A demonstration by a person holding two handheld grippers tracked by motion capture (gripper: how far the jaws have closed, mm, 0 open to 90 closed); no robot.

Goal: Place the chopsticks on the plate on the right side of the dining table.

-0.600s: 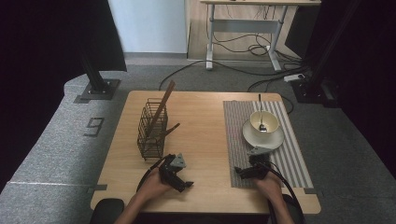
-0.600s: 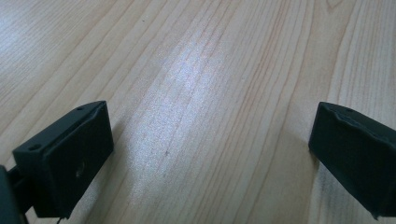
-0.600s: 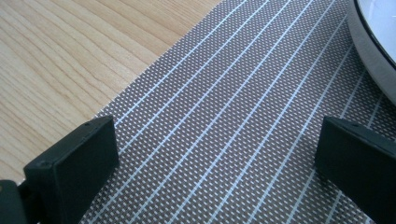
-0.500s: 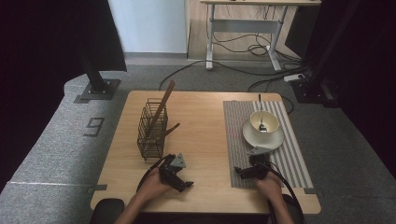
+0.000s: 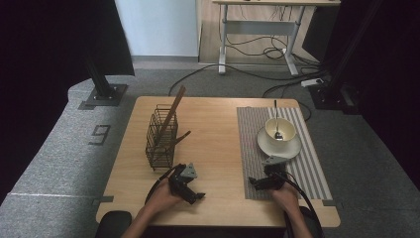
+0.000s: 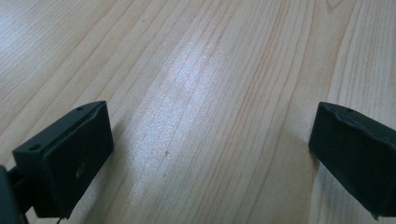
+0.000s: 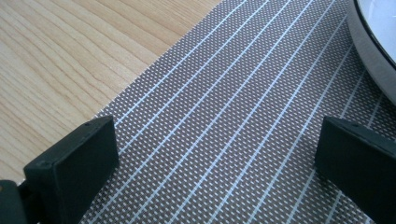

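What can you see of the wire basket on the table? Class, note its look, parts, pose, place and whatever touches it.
The wire basket is a dark, rectangular holder of thin metal mesh, open at the top. It stands upright on the left half of the wooden table, apart from the striped mat. Long brown wooden utensils lean inside it: one rises well above the rim toward the far right, another pokes out to the right lower down. Neither gripper touches it; the left gripper lies nearer the table's front edge.

Dim dark surround, overhead light, pale glare on table [image 6: 187, 93], sharp focus
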